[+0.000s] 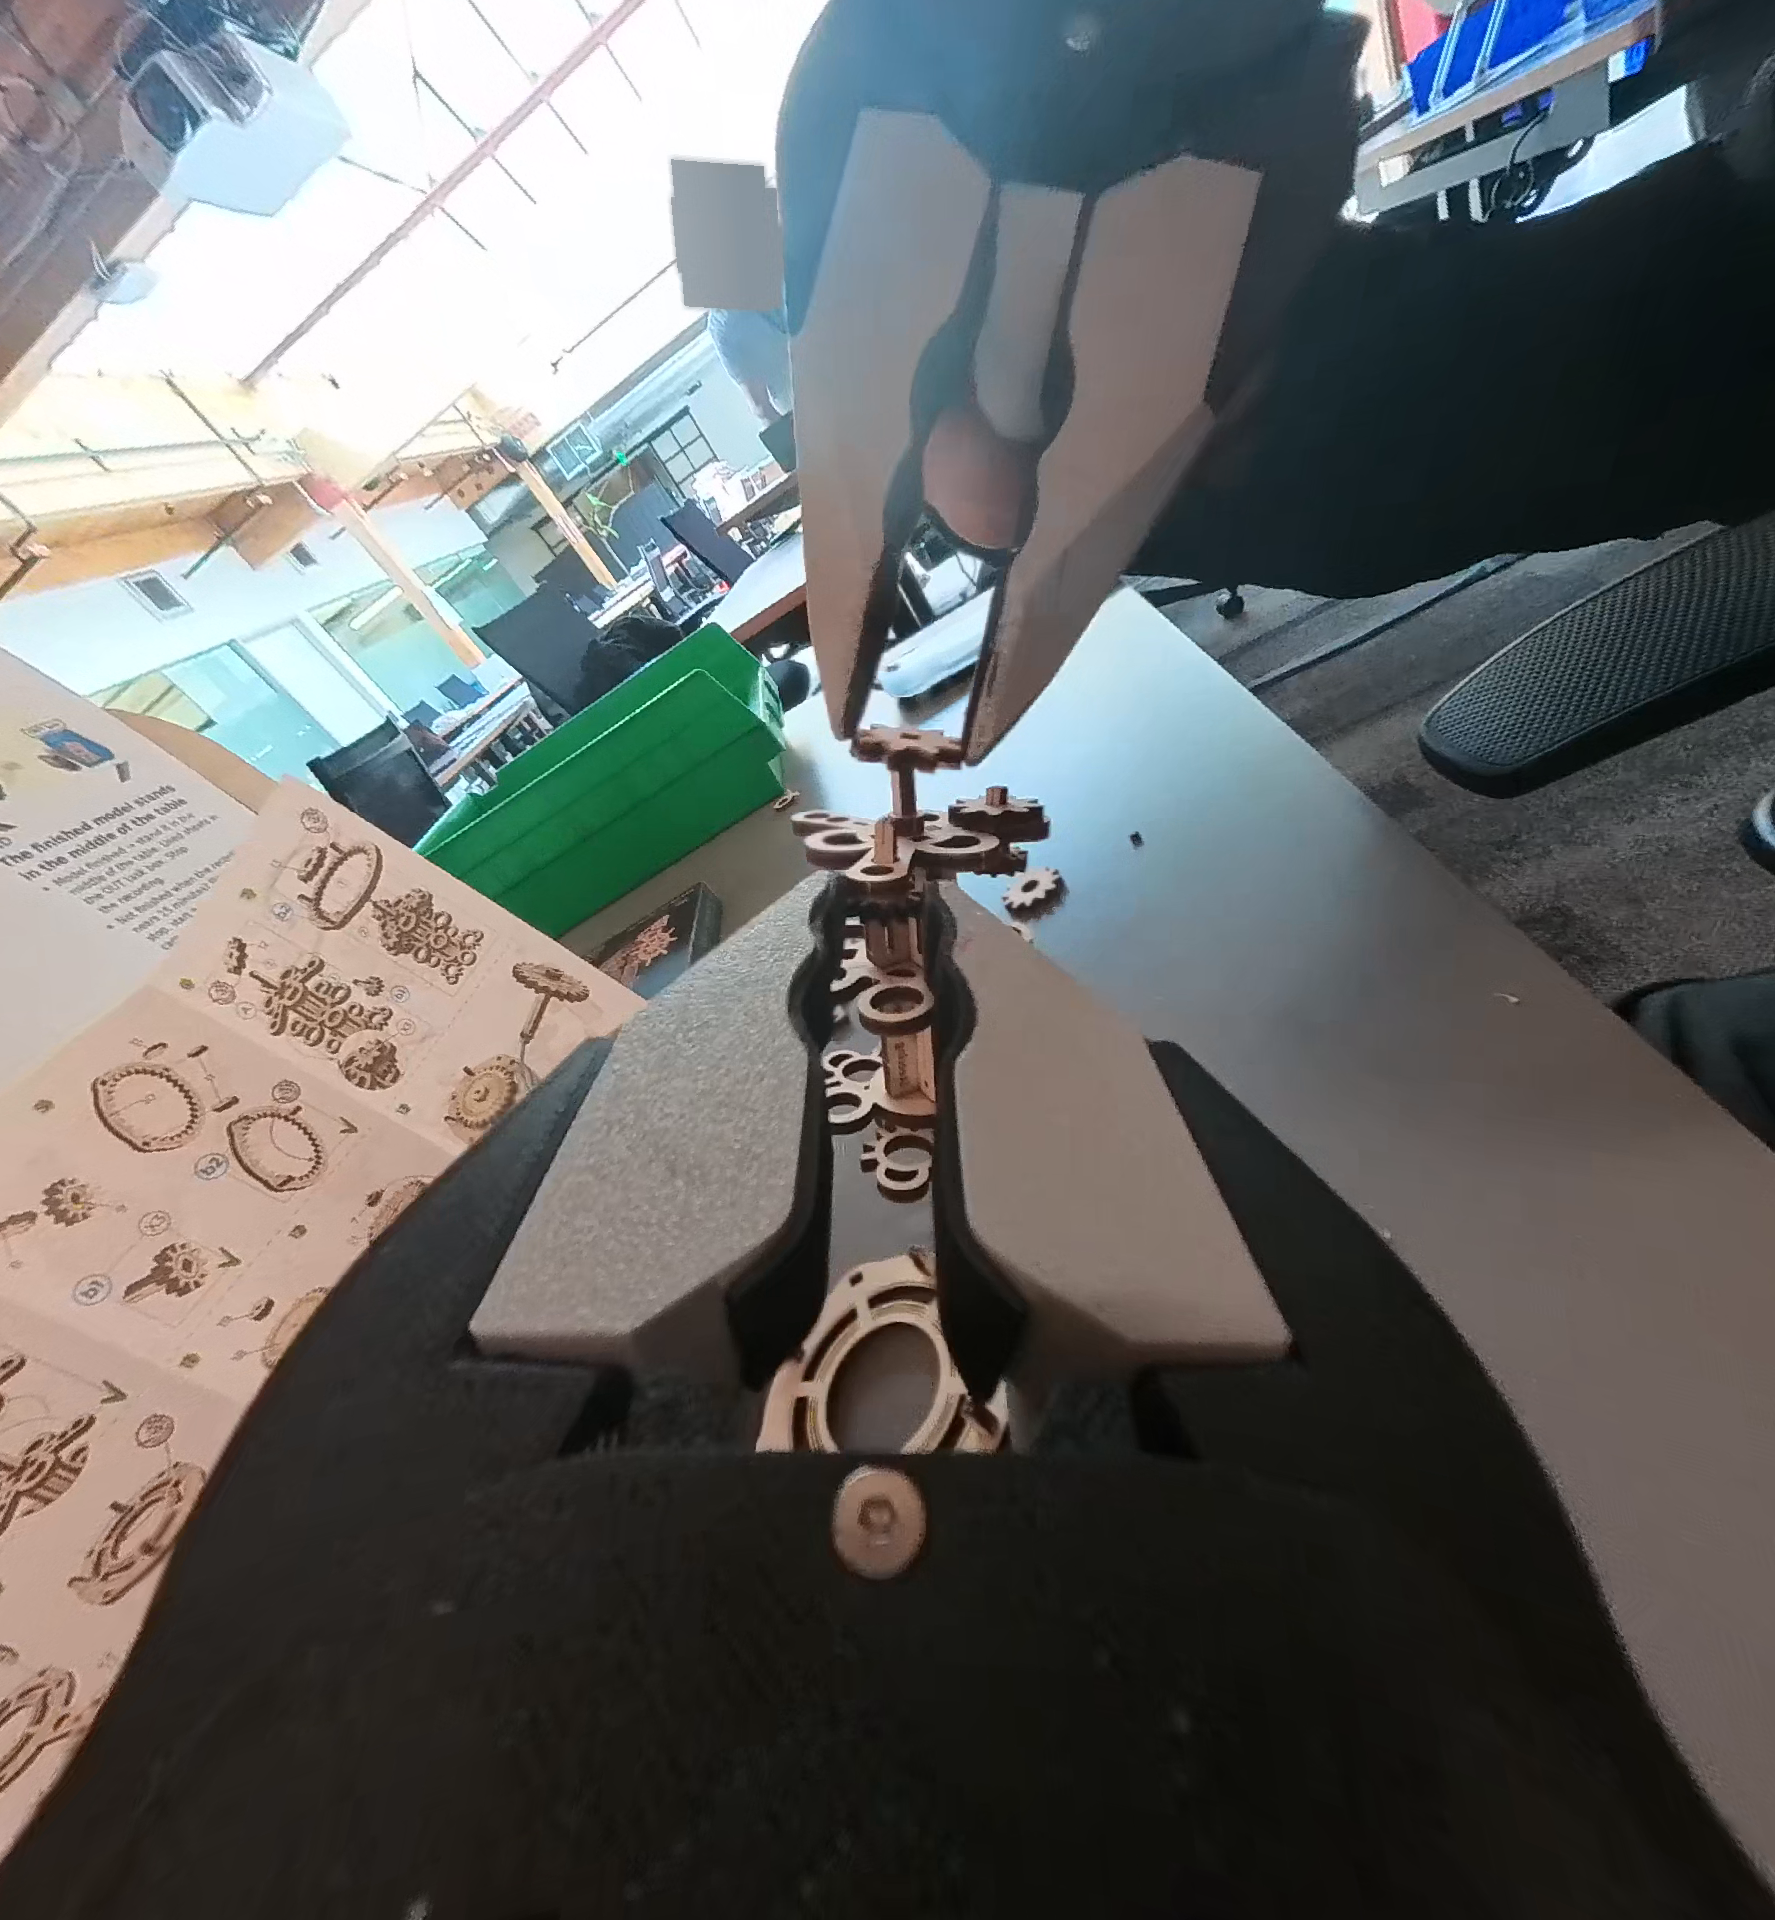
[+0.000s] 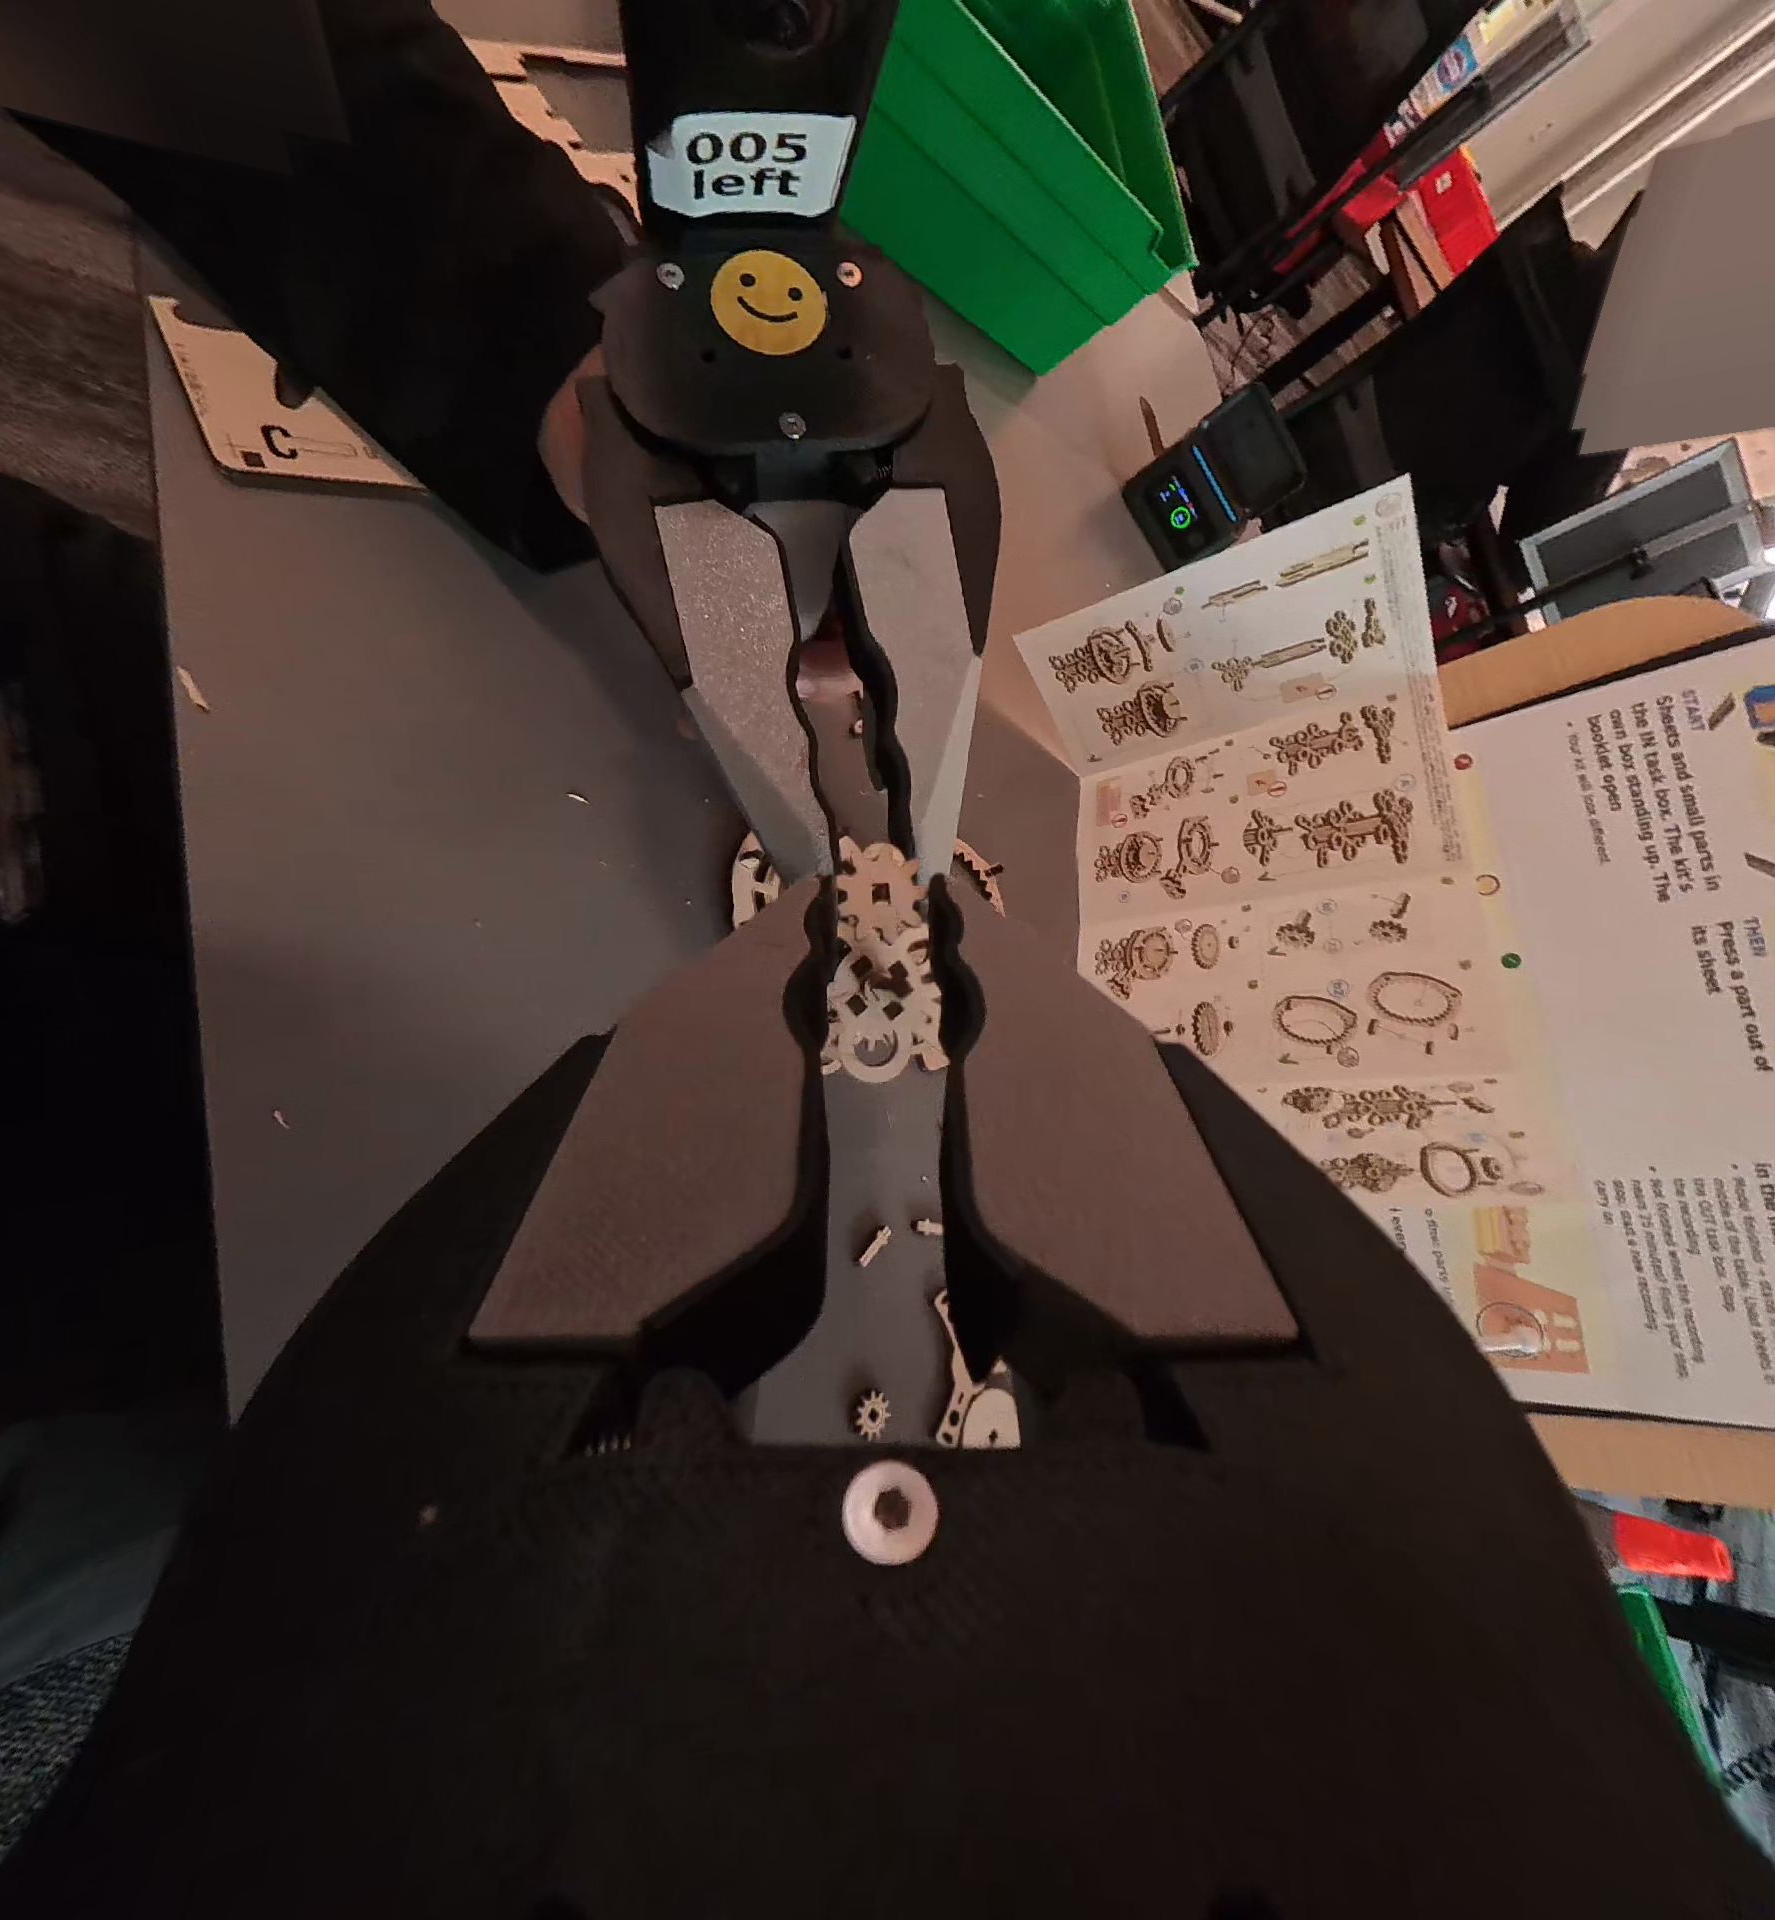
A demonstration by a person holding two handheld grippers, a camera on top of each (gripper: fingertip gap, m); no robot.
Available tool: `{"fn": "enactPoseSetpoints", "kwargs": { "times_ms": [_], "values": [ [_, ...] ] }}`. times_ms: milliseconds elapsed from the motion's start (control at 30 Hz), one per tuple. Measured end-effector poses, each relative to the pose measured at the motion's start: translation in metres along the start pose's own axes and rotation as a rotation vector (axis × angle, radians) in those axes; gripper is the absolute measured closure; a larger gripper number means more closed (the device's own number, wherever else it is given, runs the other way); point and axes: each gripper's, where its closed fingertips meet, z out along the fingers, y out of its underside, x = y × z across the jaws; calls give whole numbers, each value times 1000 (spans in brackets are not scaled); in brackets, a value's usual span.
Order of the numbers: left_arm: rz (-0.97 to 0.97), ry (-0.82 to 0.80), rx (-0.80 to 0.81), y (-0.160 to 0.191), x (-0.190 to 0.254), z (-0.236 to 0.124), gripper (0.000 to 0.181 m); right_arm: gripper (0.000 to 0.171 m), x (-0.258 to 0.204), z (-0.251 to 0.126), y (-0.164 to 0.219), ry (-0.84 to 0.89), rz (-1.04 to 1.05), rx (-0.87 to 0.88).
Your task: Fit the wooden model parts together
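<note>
Grey tabletop [image 2: 426, 935] is filling the left of the right wrist view, with two instruction sheets [image 2: 1267, 831] lying at right and two stacked green bins [image 2: 1008, 197] sitting at upper centre. At centre frame, your left gripper [image 1: 888, 894] is pinching one wooden subassembly [image 1: 898, 862], while your right gripper [image 1: 909, 743] is pinching one small cogged piece [image 1: 904, 744] on a peg just above it. You are risking a snapped peg or a slipped grip if you are pushing off-axis; at least two loose gears [image 1: 1034, 890] are lying nearby.
</note>
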Motion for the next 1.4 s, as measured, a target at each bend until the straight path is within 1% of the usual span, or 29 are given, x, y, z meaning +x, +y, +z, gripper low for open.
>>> {"fn": "enactPoseSetpoints", "kwargs": {
  "times_ms": [400, 1200, 1400],
  "values": [
    [43, -24, 12, -3, -2, 0, 170, 158, 4, 7, 3, 31, 64, 6],
    [47, -13, 13, -6, 1, -1, 170, 158, 1, 7, -2, 23, 23, -3],
    [57, -17, -9, -4, 1, 0, 170, 158, 0, 7, 1, 13, 28, -23]
  ]
}}
